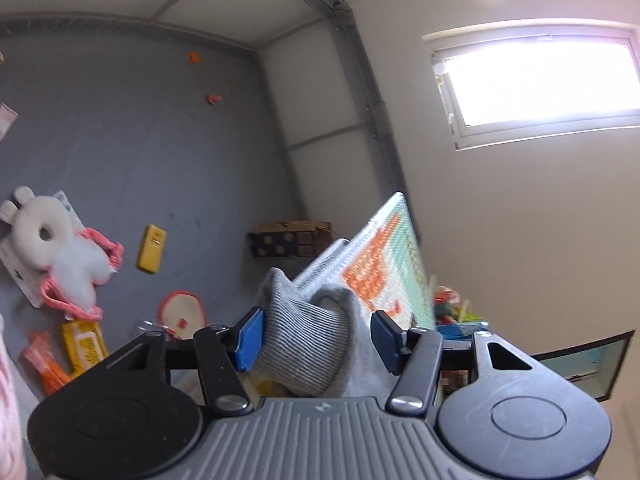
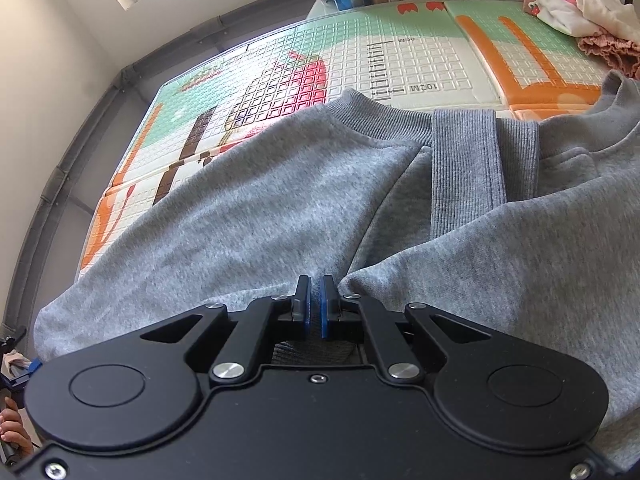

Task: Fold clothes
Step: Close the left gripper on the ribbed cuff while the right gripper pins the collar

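Sweatshirt [image 2: 248, 208], grey fleece with ribbed trim, lies spread on the patterned play mat [image 2: 400, 48] ahead of the right gripper [image 2: 316, 308], whose jaws are together, with the body cloth bunching up just beyond their tips; whether a pinch of fabric sits between the pads cannot be told. In the left wrist view a ribbed cuff [image 1: 308, 340] of the same grey knit stands between the jaws of the left gripper [image 1: 316, 340], which are apart; the near blue pad [image 1: 250, 338] lies against the rib, while the far pad stands clear of it. Judging from the way it drapes and folds over itself, the garment is soft, limp and fairly thick, light enough to lift by one edge but apt to sag and drag. The fleece looks grippy rather than slick. The ribbed bands, cuff, hem and collar [image 2: 360, 116], seem the best places to take hold, being denser and doubled, so they should sit firm between the pads. A pinch on the plain body cloth would likely gather only one layer.
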`<state>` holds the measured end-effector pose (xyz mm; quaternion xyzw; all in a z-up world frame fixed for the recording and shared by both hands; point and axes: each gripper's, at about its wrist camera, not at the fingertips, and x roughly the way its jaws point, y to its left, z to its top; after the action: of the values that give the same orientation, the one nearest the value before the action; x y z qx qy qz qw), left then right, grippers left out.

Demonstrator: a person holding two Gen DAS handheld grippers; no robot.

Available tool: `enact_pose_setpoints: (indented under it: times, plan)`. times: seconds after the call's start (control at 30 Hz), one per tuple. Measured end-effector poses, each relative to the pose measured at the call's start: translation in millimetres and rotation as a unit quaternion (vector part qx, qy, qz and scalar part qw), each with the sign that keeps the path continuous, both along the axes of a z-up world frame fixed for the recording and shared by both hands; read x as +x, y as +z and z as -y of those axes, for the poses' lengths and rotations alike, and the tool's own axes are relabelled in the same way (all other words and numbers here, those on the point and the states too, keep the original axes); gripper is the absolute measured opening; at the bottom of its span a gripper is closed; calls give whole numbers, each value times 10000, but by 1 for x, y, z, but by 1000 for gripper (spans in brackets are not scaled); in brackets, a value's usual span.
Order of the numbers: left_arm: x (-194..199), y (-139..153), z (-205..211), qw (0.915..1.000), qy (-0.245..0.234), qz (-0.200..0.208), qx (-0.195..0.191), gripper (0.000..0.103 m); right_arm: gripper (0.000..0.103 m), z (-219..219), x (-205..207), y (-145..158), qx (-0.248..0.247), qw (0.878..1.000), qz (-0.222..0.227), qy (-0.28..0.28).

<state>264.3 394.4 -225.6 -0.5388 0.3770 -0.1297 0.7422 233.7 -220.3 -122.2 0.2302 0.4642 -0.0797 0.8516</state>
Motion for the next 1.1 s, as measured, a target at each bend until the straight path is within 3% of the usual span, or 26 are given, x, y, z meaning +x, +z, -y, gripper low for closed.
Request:
enact_pose_setpoints:
  times: [0.2, 0.37, 0.47, 0.53, 0.6, 0.63, 0.67, 0.83, 1.1]
  plan:
    - [-7, 9, 8, 9974, -301, 501, -430, 59, 3, 0, 1, -1, 20, 10000, -17, -18]
    - [5, 9, 26, 9976, -663, -74, 195, 59, 3, 0, 0, -2, 29, 10000, 2, -32]
    - [8, 9, 32, 9973, -707, -68, 202, 59, 3, 1, 0, -2, 51, 10000, 1, -23]
    - [9, 10, 34, 9977, -654, -17, 159, 53, 3, 2, 0, -2, 68, 10000, 1, -20]
    - [8, 12, 34, 9978, -650, 34, 161, 24, 3, 3, 0, -2, 80, 10000, 2, -19]
    - [7, 13, 34, 9976, -661, 55, 208, 13, 3, 3, 0, -2, 89, 10000, 3, -21]
    - [5, 15, 35, 9972, -670, 65, 310, 9, 3, 4, 0, -2, 98, 9999, 4, -22]
    - [3, 31, 48, 9952, -656, 133, 709, 5, 3, 6, -1, -3, 179, 9998, 8, -51]
    - [-2, 96, 65, 9904, -657, 916, 799, 5, 3, 11, -5, -5, 321, 9994, 80, -40]
